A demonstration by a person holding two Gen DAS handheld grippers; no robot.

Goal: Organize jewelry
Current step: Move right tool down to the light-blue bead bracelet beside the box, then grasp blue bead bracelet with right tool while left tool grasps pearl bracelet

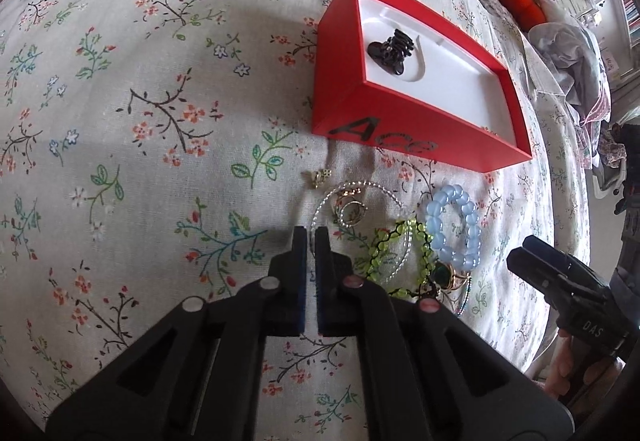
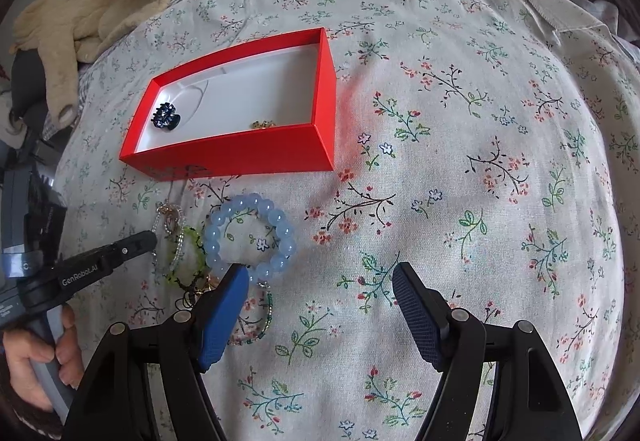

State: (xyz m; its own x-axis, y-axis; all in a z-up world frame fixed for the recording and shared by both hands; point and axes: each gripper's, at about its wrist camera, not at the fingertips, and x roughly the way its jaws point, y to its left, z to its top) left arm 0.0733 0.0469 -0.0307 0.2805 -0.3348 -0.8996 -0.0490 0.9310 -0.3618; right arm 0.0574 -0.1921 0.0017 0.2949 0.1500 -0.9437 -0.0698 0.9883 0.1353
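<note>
Bracelets [image 2: 250,237] just beyond left fingers [image 1: 298,241]

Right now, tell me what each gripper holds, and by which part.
Nothing is held. The left gripper is shut with nothing visible between its fingers; the right gripper is open, hovering near the blue bead bracelet.

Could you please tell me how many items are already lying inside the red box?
2: a dark hair claw clip at the box's left end, and a small gold piece against its near wall, visible only from the right wrist. The near wall may hide more.
</note>
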